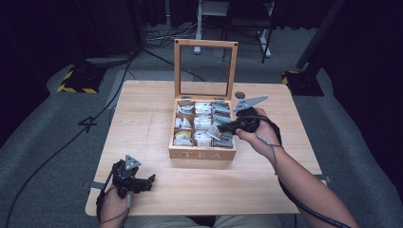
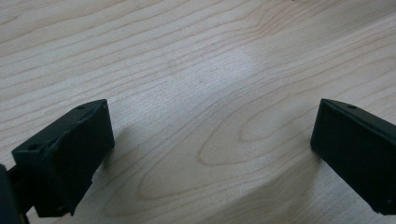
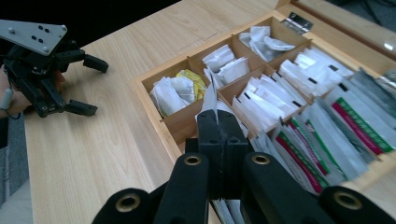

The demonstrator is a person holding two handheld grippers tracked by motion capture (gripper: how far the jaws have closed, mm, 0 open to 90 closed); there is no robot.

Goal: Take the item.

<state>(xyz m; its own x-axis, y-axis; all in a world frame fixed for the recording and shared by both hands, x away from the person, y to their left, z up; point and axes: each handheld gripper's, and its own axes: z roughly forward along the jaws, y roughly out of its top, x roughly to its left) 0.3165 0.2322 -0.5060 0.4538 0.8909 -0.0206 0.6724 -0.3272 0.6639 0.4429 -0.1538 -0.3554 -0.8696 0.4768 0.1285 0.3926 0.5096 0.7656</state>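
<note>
Right gripper (image 1: pixel 219 128): centre-right of the high view, over the right part of the tea box; jaws pinched together on a white tea bag (image 3: pixel 209 99), which sticks up from between the tips in the right gripper view.
Tea bag: held above the box's front compartments, clear of the dividers.
Tea box (image 1: pixel 202 153): middle of the table, lid (image 1: pixel 205 43) standing upright at the back edge; compartments packed with sachets, the right-hand ones crowded.
Left gripper (image 1: pixel 151 179): lower left of the high view, near the table's front edge; jaws wide apart, nothing between them, bare wood under them in the left gripper view.
Table (image 1: pixel 142 104): bare wood left of the box and along the front; a narrower strip right of the box.
Gap: the two grippers are well apart, with the box's front left corner between them.
</note>
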